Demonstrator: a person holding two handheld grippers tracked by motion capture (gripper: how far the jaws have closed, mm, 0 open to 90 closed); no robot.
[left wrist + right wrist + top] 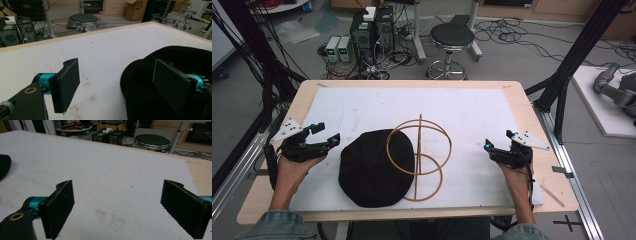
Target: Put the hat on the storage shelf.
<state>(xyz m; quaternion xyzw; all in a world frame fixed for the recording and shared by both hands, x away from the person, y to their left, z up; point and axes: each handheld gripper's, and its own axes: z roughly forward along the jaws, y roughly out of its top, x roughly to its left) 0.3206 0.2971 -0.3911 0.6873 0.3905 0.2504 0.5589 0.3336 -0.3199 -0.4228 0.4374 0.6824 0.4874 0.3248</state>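
Your left gripper (323, 136) sits just left of the black hat (374, 167), jaws spread wide with nothing between them; in the left gripper view one jaw stands in front of the hat's dark cloth (172, 62), close to it but not pressing on it. Your right gripper (498, 144) rests well to the right of the hat, jaws likewise spread and holding nothing, with bare white mat (112, 182) ahead of it.

The hat lies flat on the white mat, near your edge of the table and left of centre. Judging by its slumped, rounded shape, it is soft and light: it will fold and sag when lifted, and will not slip much between the pads. Pinch it at the left rim, where the cloth doubles, rather than on the crown.

The wooden wire stand (422, 155) overlaps the hat's right side, one hoop lying across the crown. It looks thin, stiff and easily tipped, so take hold of a hoop gently.

Beyond the hat, past the table's far edge, stand a round stool (451, 37) and computer boxes (372, 30).
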